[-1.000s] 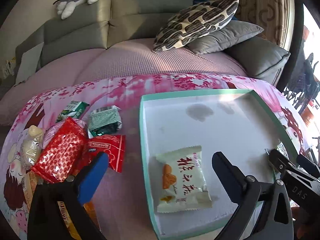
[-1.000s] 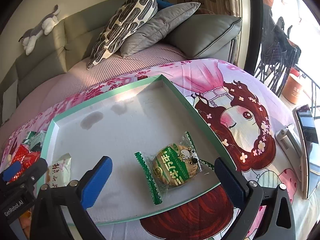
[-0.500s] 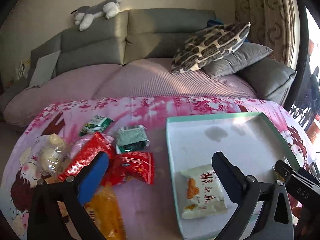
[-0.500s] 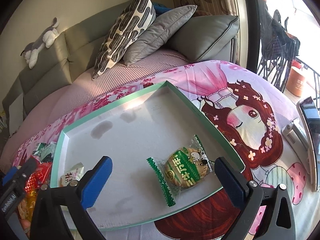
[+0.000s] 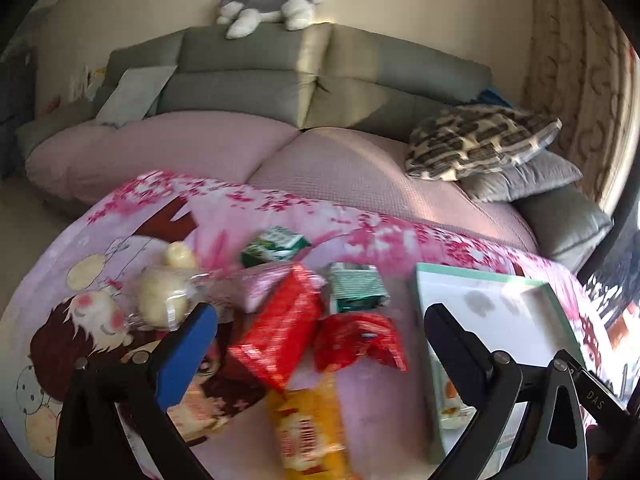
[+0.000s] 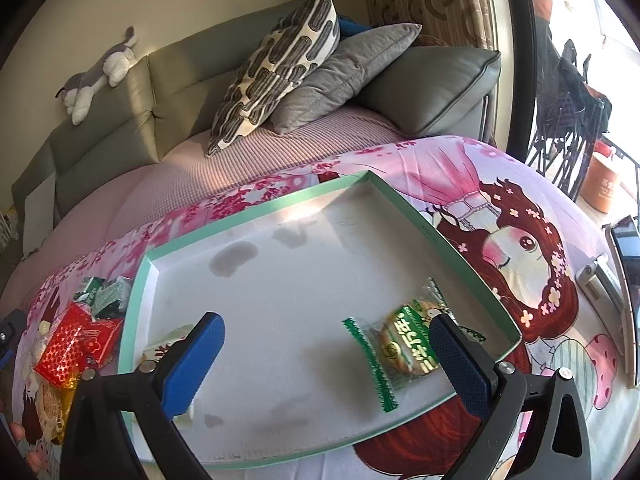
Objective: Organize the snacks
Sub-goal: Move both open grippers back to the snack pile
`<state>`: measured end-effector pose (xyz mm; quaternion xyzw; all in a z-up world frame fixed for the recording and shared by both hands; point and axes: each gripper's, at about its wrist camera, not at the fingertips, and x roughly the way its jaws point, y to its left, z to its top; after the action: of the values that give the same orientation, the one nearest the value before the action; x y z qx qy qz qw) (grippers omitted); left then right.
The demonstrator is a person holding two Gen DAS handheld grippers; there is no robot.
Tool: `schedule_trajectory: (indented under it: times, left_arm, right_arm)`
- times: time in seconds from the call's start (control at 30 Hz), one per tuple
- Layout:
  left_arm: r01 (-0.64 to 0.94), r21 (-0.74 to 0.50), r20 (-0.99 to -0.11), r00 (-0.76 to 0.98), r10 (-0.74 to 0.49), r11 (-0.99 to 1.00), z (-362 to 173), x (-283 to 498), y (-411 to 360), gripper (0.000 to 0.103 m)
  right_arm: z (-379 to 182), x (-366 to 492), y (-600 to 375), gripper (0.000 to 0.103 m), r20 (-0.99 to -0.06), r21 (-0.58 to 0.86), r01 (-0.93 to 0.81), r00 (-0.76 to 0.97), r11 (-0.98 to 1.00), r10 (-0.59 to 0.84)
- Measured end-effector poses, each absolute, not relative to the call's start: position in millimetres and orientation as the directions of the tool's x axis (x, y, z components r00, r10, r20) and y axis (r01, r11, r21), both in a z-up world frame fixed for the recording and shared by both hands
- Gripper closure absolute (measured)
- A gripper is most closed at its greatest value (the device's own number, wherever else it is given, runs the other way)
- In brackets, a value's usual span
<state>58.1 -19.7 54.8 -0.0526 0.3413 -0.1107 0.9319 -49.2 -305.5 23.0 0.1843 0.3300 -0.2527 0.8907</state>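
1. My left gripper has swung away from the tray over the last second: earlier the white packet sat between its fingers, and now the loose pile fills the centre of the left view. Jaws spread wide, gripping nothing.
2. I read that as the last drop-off being finished and the next pick being lined up (the view is motion-blurred, so take positions loosely).
3. Directly between the fingers lie the red foil packet and the crumpled red wrapper, touching each other; the yellow packet sits below them at the bottom centre, and two green packets above.
4. My right gripper hovers over the tray, jaws wide and empty. The green cookie packet lies in the tray's lower right, close to the rim; the white packet is at lower left, half hidden by the blue pad.
5. Room: the tray's middle and upper part are bare, so there is plenty of space to land. Its teal rim stands raised at centre right of the left view, a lip I'd have to clear when carrying anything across.
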Motion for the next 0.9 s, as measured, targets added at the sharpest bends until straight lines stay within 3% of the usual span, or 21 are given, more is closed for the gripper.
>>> schedule_trajectory:
  times: [0.17, 0.43, 0.67, 0.9]
  left_arm:
    - [0.078, -0.213, -0.652, 0.731, -0.202, 0.974, 48, 63, 20, 0.0]
    - [-0.065, -0.15, -0.703, 0.709, -0.061, 0.986, 43, 63, 70, 0.0]
    - [-0.101, -0.13, -0.747, 0.664, -0.031, 0.986, 34, 64, 86, 0.0]
    - [-0.122, -0.161, -0.799, 0.599, -0.056, 0.979, 14, 68, 92, 0.0]
  right_arm:
    - [25, -36, -282, 0.0, -0.659, 0.179, 0.51, 0.697, 0.841, -0.282]
    - [35, -12, -220, 0.0, -0.608, 0.228, 0.321, 0.784, 0.919, -0.123]
    - [27, 9, -156, 0.0, -0.634, 0.255, 0.144, 0.772, 0.956, 0.053]
    - [11, 20, -113, 0.0, -0.703, 0.199, 0.054, 0.703, 0.979, 0.104]
